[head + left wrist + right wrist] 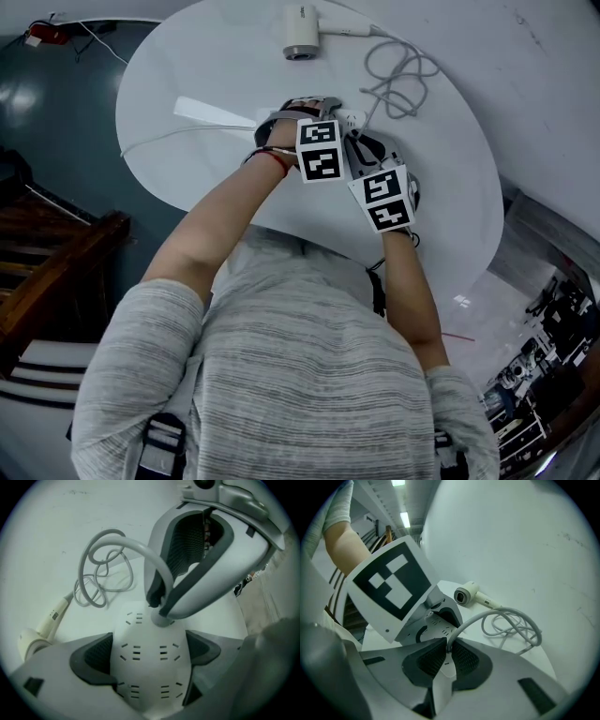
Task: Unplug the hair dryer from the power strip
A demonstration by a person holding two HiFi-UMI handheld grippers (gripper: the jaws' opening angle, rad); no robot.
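Note:
The white power strip lies on the round white table, and my left gripper is shut on it, a dark pad pressed on each side. At the strip's far end the hair dryer's plug sits in a socket. My right gripper is shut on that plug, and the grey cord rises from between its pads to a loose coil. The white hair dryer lies at the table's far side. In the head view both grippers meet over the strip and hide most of it.
A long flat white piece lies left of the grippers, and a thin white cable runs to the table's left edge. The cord coil lies beyond the grippers. A dark floor and wooden stairs are on the left.

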